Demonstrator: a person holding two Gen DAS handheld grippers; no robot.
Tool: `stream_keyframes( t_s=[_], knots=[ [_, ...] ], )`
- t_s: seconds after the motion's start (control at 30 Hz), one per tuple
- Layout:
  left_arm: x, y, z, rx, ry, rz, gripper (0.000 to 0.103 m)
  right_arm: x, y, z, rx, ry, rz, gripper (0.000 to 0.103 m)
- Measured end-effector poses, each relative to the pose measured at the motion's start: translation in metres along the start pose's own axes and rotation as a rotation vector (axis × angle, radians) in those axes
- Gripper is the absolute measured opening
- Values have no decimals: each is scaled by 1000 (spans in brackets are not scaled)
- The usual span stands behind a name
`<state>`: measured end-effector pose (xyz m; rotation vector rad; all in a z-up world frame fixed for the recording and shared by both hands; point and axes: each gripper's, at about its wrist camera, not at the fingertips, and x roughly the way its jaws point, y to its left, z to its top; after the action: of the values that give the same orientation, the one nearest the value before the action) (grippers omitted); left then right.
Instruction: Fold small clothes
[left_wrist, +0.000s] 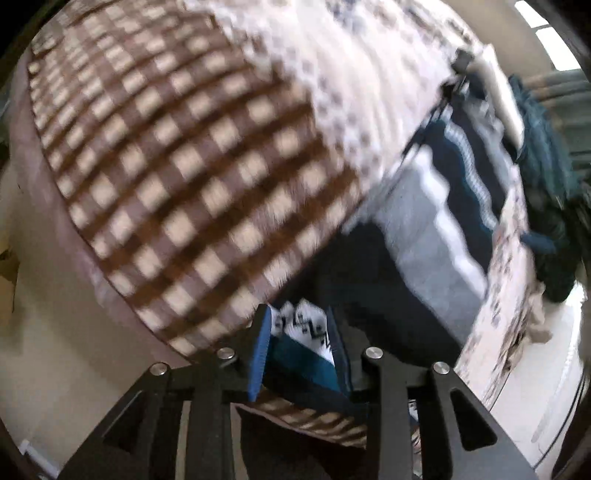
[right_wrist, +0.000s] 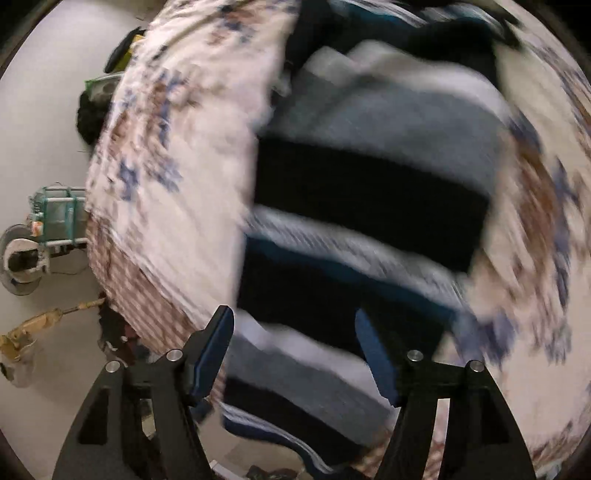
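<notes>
The left gripper (left_wrist: 299, 328) has its jaws partly open around the striped navy, grey and white knitted garment (left_wrist: 443, 206); the right gripper (right_wrist: 295, 347) has its jaws wide open above it, holding nothing.

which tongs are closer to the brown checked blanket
Left. The left tongs sit right at the edge of the brown checked blanket, with striped sweater cloth between the jaws. The right tongs hang open over the sweater, the blanket off to their side.

A brown-and-cream checked blanket (left_wrist: 177, 177) covers the bed, with a white bedspread (right_wrist: 177, 147) printed in blue and brown lying next to it. Beyond the bed's edge the pale floor (right_wrist: 44, 110) carries a teal wire basket (right_wrist: 59, 214), a round white object (right_wrist: 22, 258), perhaps a fan, and a tan toy-like shape (right_wrist: 33, 328), too blurred to name.
</notes>
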<state>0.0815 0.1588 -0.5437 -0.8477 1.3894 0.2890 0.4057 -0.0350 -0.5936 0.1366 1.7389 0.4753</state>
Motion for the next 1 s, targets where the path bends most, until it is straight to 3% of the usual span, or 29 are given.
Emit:
stream_keyframes(
  t_s=[0.07, 0.17, 0.27, 0.33, 0.4, 0.43, 0.47, 0.57, 0.63, 0.7, 0.77, 0.83, 0.87, 1.0],
  knots=[
    [6, -7, -8, 39, 11, 63, 27, 10, -21, -32, 40, 37, -5, 71],
    [-2, -20, -16, 154, -24, 118, 3, 39, -46, -86, 106, 130, 15, 71],
    [-10, -33, -20, 235, -69, 156, 2, 71, -57, -129, 170, 192, 31, 71],
    [-19, -35, -17, 237, -92, 144, 2, 86, -64, -153, 206, 220, 34, 71],
    [-30, -33, -15, 262, -100, 143, 2, 93, -67, -175, 232, 180, 19, 62],
    [-30, -30, -13, 287, -79, 136, 2, 95, -65, -183, 215, 149, 4, 42],
    [-28, -25, -11, 300, -68, 143, 2, 99, -63, -189, 198, 132, -24, 28],
    [3, -9, -6, 320, 12, 162, 3, 116, -64, -207, 228, 124, -71, 27],
    [10, 0, 1, 303, 56, 135, 3, 123, -62, -212, 226, 137, -91, 27],
    [-9, -4, 8, 324, 36, 116, 7, 117, -58, -211, 228, 147, -105, 29],
    [-29, -11, 16, 333, 17, 111, 6, 101, -56, -209, 244, 149, -91, 48],
    [-62, -16, 28, 329, -14, 102, 25, 74, -55, -203, 269, 101, -64, 66],
    [-78, -24, 38, 316, -43, 79, 40, 56, -54, -199, 280, 65, -44, 67],
    [-111, -70, 95, 295, -134, -55, 44, -7, -59, -169, 337, -58, 35, 67]
  ],
)
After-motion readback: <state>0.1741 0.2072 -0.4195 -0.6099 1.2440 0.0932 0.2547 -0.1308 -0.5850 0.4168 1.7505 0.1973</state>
